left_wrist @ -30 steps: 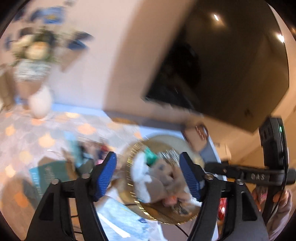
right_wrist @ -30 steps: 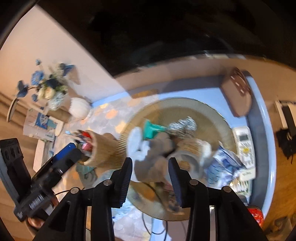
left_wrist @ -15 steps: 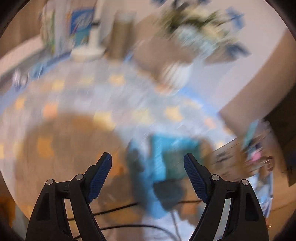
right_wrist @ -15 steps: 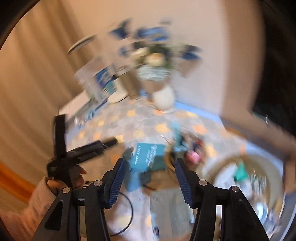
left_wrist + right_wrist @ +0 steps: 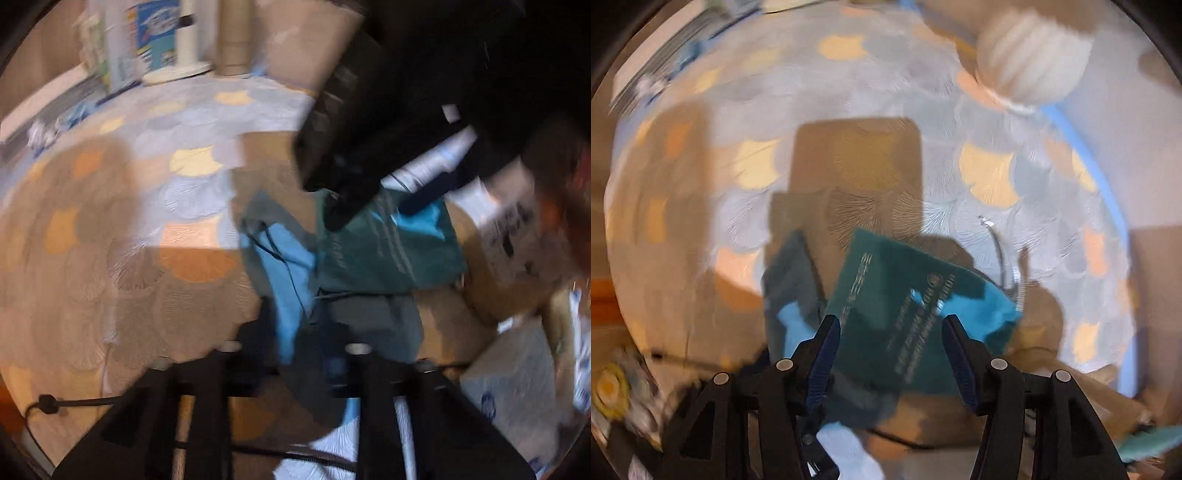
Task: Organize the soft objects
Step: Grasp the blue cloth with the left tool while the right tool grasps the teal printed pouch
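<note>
Patterned tablecloth [image 5: 990, 173], grey-blue with orange and cream fan shapes, fills the background of both views, and both views are motion-blurred. At the centre we see the teal cloth [image 5: 908, 314], printed with pale lettering, lying on the tablecloth with a lighter blue cloth [image 5: 284, 266] just beside it on the left, the two touching or overlapping.

In the right wrist view, the right gripper [image 5: 891, 350] stands with its jaws spread wide; the blue-padded fingers [image 5: 823, 354] frame the near edge of the teal cloth without pinching it. Far right in this view sits a ribbed white vase [image 5: 1030, 59], and a pale blue table edge [image 5: 1108, 206] curves down the right side; neither appears in the left wrist view.

In the left wrist view, the left gripper [image 5: 295, 354] is smeared by blur. Blue fabric shows between its fingers at the near edge, but we cannot tell whether the jaws are spread or clamped on it. This view alone shows the other tool from outside: its dark body reaches in from the far right over the teal cloth. It also alone shows a white stand [image 5: 184, 48] and a printed blue package [image 5: 155, 33] at the far left, a white printed box [image 5: 513, 391] at the near right, and a black cable [image 5: 70, 400] at the near left.
</note>
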